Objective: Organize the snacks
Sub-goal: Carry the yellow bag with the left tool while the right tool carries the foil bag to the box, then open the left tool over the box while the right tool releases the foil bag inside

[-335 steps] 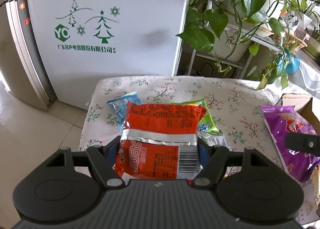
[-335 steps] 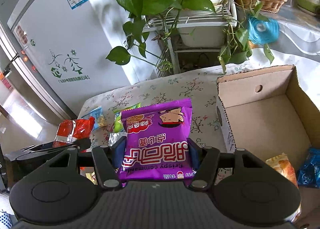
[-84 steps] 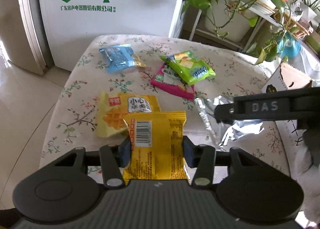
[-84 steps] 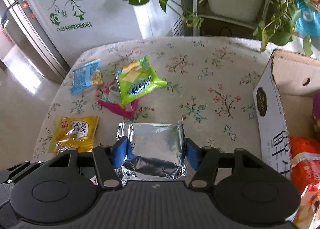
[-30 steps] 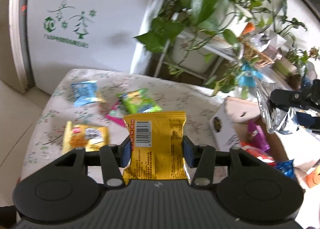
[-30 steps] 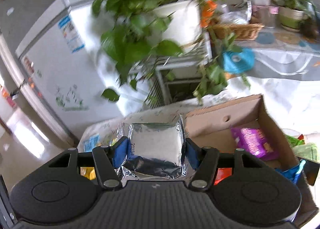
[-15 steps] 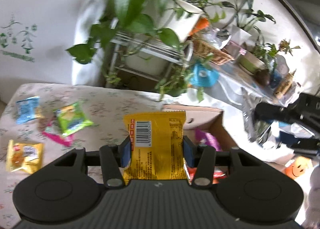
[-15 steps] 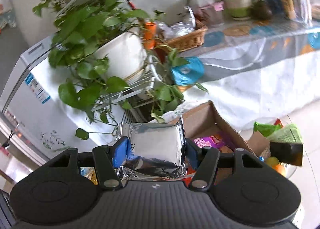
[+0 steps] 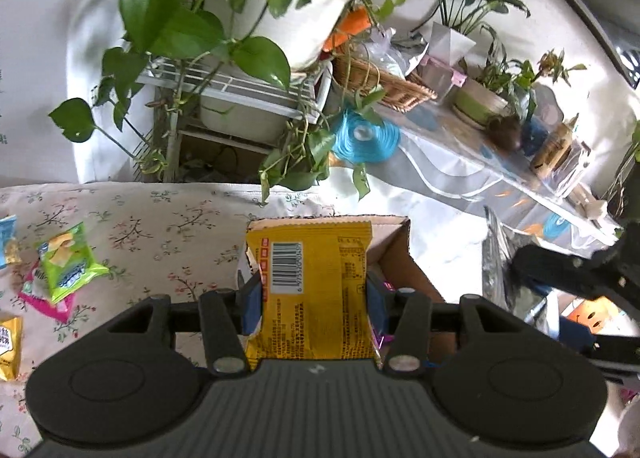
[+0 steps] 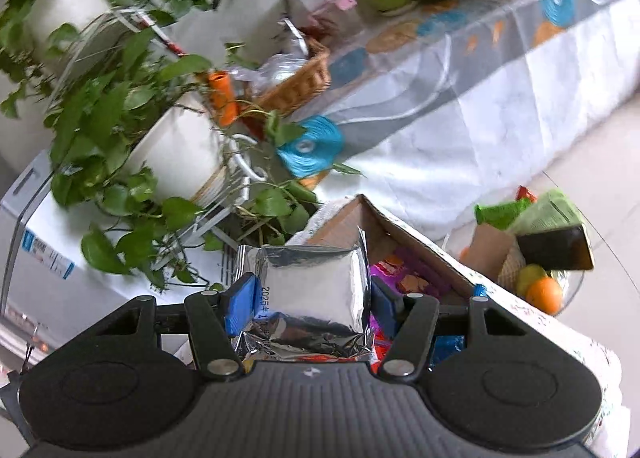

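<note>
My left gripper (image 9: 314,296) is shut on a yellow snack packet (image 9: 314,282) with a barcode, held above the near end of the cardboard box (image 9: 396,258). My right gripper (image 10: 311,304) is shut on a silver foil packet (image 10: 316,286), held over the cardboard box (image 10: 420,246), where a purple packet (image 10: 408,278) and a blue one (image 10: 448,346) lie. In the left wrist view the right gripper (image 9: 520,262) shows at the right with the silver foil packet (image 9: 496,270). A green packet (image 9: 66,258), a pink one (image 9: 44,300) and a yellow one (image 9: 8,346) lie on the floral tablecloth (image 9: 160,217).
Potted plants on a white rack (image 9: 240,57) stand behind the table. A long covered table (image 9: 480,161) with pots and a wicker basket (image 9: 384,81) runs to the right. A glass bowl with fruit and packets (image 10: 536,258) sits beyond the box. A white fridge (image 10: 36,258) stands left.
Both grippers have swung right from over the tablecloth to over the cardboard box, each still gripping its packet. The right gripper has rolled, tilting its view.
</note>
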`<state>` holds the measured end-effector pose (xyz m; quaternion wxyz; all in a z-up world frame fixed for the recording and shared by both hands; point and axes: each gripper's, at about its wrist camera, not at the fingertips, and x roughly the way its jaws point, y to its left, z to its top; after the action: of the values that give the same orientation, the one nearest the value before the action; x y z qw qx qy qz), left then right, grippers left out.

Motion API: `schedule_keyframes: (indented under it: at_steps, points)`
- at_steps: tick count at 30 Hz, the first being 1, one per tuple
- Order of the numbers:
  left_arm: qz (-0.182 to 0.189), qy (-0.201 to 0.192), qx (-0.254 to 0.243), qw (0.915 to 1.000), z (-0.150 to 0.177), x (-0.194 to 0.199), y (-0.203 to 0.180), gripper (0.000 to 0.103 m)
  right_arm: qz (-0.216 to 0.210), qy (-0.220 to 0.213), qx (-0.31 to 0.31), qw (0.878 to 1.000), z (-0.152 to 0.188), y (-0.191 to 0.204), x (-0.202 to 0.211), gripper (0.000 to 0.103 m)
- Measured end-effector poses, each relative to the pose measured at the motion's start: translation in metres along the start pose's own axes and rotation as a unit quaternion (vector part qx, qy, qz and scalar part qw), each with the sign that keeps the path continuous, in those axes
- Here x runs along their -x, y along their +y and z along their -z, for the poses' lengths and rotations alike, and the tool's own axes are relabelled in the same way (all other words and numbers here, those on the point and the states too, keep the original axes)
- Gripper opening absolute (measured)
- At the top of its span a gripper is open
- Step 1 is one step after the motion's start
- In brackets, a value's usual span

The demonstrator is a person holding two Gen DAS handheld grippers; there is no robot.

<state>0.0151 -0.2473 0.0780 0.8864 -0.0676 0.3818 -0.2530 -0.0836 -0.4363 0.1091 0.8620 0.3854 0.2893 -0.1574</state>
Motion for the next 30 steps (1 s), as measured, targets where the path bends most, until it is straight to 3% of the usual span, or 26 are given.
schedule_keyframes:
  at_steps: [10, 12, 14, 20, 30]
  points:
    - [-0.009, 0.037, -0.034, 0.9987, -0.003, -0.037, -0.017, 0.053, 0.016, 0.021, -0.066, 0.997, 0.003, -0.017, -0.008, 0.067]
    - [-0.008, 0.044, -0.045, 0.9980, -0.003, -0.040, -0.021, 0.060, 0.027, 0.022, -0.074, 0.997, 0.003, -0.019, -0.010, 0.068]
    - [-0.024, 0.046, -0.059, 0.9969, -0.003, -0.042, -0.025, 0.079, 0.040, 0.022, -0.084, 0.995, 0.004, -0.021, -0.011, 0.073]
    - [-0.062, 0.050, -0.100, 0.9918, 0.000, -0.040, -0.029, 0.091, 0.045, 0.023, -0.090, 0.995, 0.003, -0.023, -0.011, 0.081]
    - [-0.085, 0.047, -0.128, 0.9871, 0.001, -0.027, -0.024, 0.092, 0.037, 0.032, -0.065, 0.997, 0.004, -0.011, -0.017, 0.084]
